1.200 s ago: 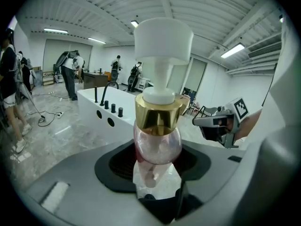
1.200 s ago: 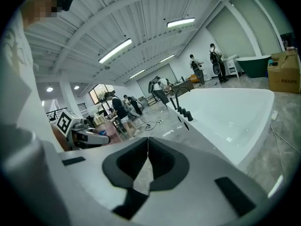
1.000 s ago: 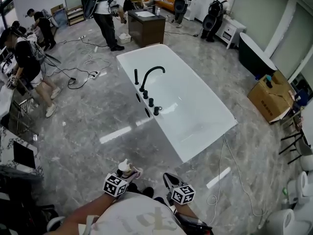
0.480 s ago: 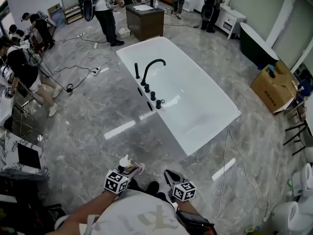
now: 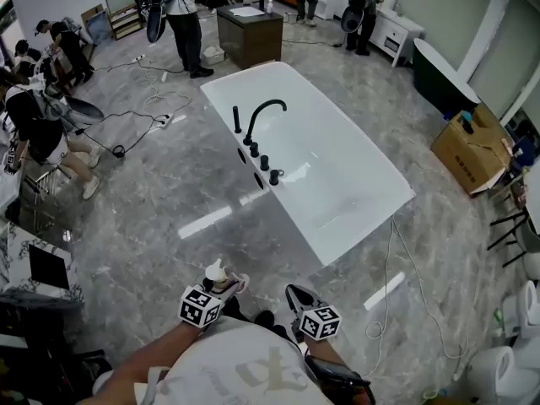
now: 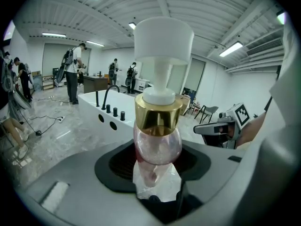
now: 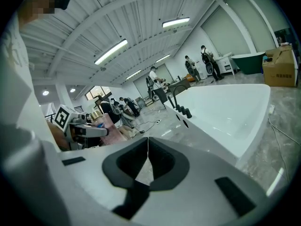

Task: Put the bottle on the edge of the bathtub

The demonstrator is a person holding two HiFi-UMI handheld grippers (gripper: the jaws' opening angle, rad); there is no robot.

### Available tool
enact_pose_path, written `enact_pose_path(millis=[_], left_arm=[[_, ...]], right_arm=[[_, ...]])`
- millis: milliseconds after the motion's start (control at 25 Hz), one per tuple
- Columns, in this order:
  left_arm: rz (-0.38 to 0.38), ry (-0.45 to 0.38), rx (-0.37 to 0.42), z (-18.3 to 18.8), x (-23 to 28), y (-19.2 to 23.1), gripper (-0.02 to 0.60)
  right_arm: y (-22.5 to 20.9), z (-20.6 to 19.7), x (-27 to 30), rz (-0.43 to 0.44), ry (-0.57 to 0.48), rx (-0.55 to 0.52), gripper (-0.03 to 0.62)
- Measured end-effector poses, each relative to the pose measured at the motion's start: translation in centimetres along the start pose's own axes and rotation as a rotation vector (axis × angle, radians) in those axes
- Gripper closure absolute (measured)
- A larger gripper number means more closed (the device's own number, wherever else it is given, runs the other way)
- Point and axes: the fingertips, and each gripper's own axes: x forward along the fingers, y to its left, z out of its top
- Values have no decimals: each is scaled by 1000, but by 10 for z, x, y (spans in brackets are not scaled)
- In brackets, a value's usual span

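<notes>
A pink pump bottle point(image 6: 157, 145) with a gold collar and white pump head stands upright between the jaws of my left gripper point(image 6: 157, 173), which is shut on it. In the head view the bottle point(image 5: 217, 277) shows just above the left gripper point(image 5: 211, 298) near the bottom middle. My right gripper point(image 5: 302, 304) hangs beside it, its jaws shut with nothing between them point(image 7: 146, 161). The white bathtub point(image 5: 337, 218) with its black faucet point(image 5: 261, 116) lies on the floor ahead, well apart from both grippers.
Cables point(image 5: 396, 285) trail over the grey marble floor right of the tub. A cardboard box point(image 5: 468, 150) and a dark tub point(image 5: 439, 87) stand at the right. Several people point(image 5: 177, 15) work at the back and left. A dark cabinet point(image 5: 249, 36) stands behind the tub.
The head view has shifted slightly; the tub sits a little nearer and more centred. Both grippers keep their places low in the view, the bottle still held.
</notes>
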Motion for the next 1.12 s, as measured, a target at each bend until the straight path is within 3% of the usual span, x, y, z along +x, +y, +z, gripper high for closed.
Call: enact_pose_path(millis=[360, 1120], left_arm=[[9, -27, 18, 14, 1, 0, 364], [-65, 30, 1, 12, 44, 9, 363]], right_arm=[[-6, 7, -4, -5, 9, -20, 588], [-32, 7, 11, -70, 55, 21, 588]])
